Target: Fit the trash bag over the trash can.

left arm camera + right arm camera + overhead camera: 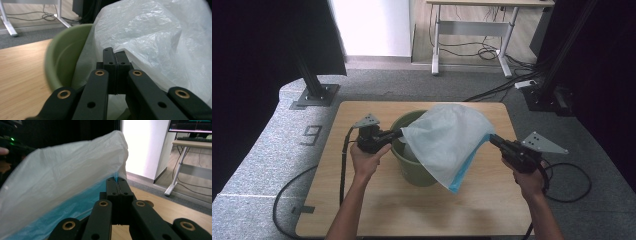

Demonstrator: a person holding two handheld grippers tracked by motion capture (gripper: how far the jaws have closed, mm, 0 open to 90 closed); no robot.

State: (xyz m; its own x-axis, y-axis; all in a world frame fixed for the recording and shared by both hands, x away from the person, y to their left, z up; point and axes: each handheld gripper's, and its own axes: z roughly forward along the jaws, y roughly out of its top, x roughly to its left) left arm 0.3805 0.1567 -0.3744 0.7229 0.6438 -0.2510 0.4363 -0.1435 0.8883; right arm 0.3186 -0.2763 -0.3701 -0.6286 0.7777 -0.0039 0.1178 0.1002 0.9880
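Observation:
A thin white plastic bag point(447, 142) with a blue lower edge hangs stretched over a green bucket point(408, 165) in the middle of the wooden table point(387, 205). My left gripper point(402, 134) is shut on the bag's left edge, just above the bucket's near-left rim. My right gripper point(493, 140) is shut on the bag's right edge, held up off the table. In the left gripper view the closed jaws pinch the white film point(150, 30) beside the bucket point(65, 57). In the right gripper view the closed jaws grip the bag point(70, 185) where a blue strip meets the white.
Black frame posts stand on the grey carpet behind the table at left point(314, 85) and right point(552, 85). A white desk point(472, 30) with cables under it stands farther back. Black cables point(287, 200) trail off both sides of the table.

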